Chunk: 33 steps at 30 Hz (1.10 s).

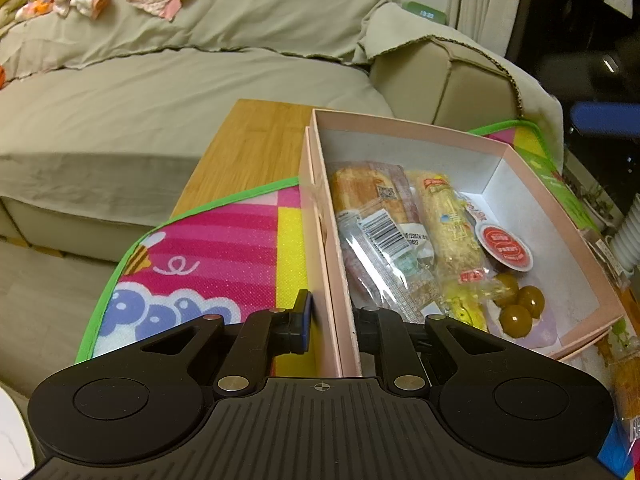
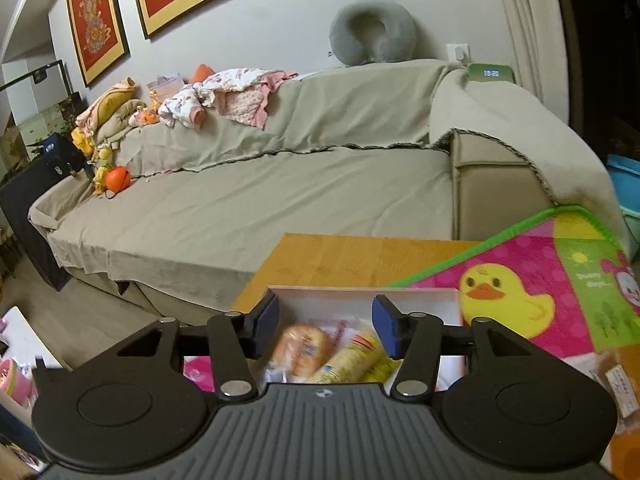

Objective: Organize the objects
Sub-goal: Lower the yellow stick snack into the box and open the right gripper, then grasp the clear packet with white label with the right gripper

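Note:
A pink cardboard box [image 1: 532, 184] sits on a colourful play mat [image 1: 224, 248] on a wooden table. It holds wrapped bread [image 1: 368, 196], a yellow wrapped roll [image 1: 452, 224], a red-lidded sauce cup [image 1: 506, 246] and three green-brown balls in wrap [image 1: 518, 304]. My left gripper [image 1: 332, 320] is shut on the box's near left wall, one finger outside, one inside. My right gripper [image 2: 326, 320] is open and empty, hovering above the box [image 2: 360, 300], with the bread [image 2: 304, 348] and roll [image 2: 352, 356] below it.
A beige sofa [image 2: 260, 200] with clothes and toys stands behind the wooden table [image 2: 360, 256]. The mat shows a yellow duck [image 2: 504, 300]. More wrapped snacks [image 1: 628, 392] lie to the right of the box. A blue bar [image 1: 604, 120] is at the far right.

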### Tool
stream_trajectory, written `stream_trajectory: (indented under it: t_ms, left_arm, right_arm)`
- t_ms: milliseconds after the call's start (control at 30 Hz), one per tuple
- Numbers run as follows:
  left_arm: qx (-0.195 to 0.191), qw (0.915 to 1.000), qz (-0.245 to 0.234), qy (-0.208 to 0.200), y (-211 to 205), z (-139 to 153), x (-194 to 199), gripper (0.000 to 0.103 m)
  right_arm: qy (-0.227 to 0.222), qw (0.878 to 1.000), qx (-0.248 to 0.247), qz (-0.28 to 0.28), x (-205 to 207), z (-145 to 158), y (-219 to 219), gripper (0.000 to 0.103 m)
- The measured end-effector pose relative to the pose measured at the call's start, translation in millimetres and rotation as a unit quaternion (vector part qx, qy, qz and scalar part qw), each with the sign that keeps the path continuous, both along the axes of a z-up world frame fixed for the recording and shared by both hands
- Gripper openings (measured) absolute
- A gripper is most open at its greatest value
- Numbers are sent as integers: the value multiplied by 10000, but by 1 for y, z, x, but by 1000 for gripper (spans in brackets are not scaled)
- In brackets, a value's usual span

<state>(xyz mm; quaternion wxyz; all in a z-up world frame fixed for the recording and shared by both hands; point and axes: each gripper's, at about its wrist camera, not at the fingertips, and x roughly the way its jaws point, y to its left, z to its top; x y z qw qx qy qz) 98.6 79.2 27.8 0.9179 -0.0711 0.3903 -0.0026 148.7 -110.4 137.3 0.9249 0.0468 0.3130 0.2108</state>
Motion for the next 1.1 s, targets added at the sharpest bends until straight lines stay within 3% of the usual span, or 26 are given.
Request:
stream_trajectory:
  t_ms: [433, 767, 1100]
  left_arm:
    - [3, 10000, -3, 0, 0, 0, 0, 16]
    - [-6, 10000, 12, 14, 1, -1, 1, 16]
    - [30, 10000, 11, 19, 2, -3, -2, 16]
  right_arm:
    - [-41, 9958, -603, -682, -49, -25, -85, 74]
    - [414, 9830, -857, -1571, -81, -65, -160, 82]
    - [789, 9737, -533, -2070, -90, -98, -189, 84]
